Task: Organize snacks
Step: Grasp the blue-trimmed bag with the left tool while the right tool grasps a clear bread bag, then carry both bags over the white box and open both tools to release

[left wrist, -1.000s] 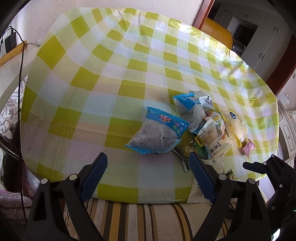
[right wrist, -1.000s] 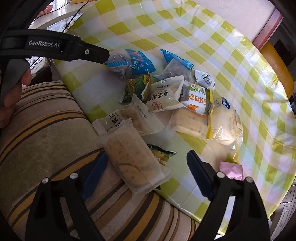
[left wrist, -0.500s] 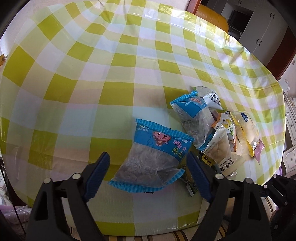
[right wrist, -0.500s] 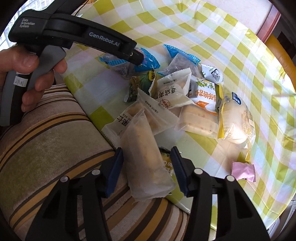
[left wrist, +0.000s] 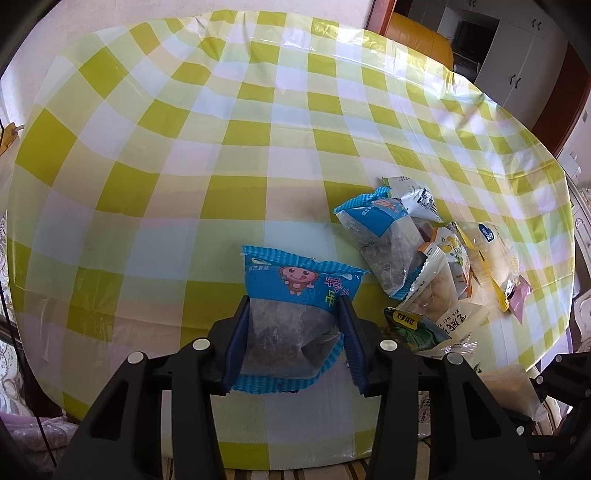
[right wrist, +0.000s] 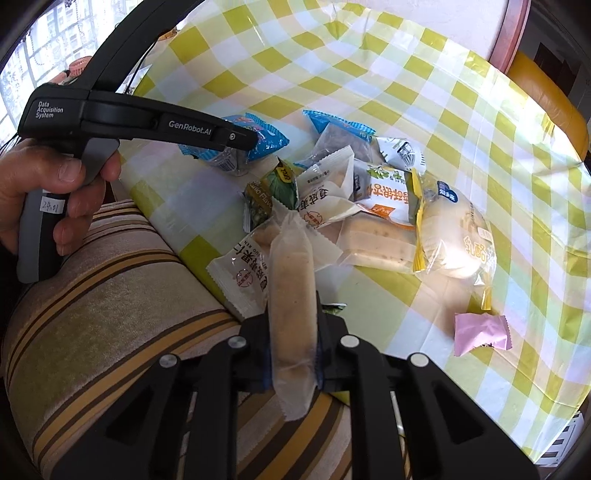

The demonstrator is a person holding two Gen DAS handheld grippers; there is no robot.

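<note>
The worktop is the largest thing in view, draped in a green, yellow and white checked plastic cloth; most of its surface lies bare, and the snacks crowd its near right part. Below its near edge runs a brown and gold striped cushion, and an orange chair back shows beyond the far edge.

The snack pile is a loose overlap of packets: a round bun in a yellow-edged wrapper, a pale sliced cake in clear film, white sachets with red print, a second blue-topped bag and a green-printed sachet. Several lie across one another, so their lower halves are hidden and the print is hard to read. A pink wrapped sweet lies apart from the pile, near the edge.

The left hand-held gripper is pinching a blue-topped bag of grey pieces by its sides, close to the near edge and just left of the pile. In the right wrist view its black body crosses in front of that bag and covers most of it.

The right hand-held gripper is clamped on a long pale wafer packet, which stands on edge over the cushion and the cloth's rim; its lower end and the blue pads are largely hidden behind the film.
</note>
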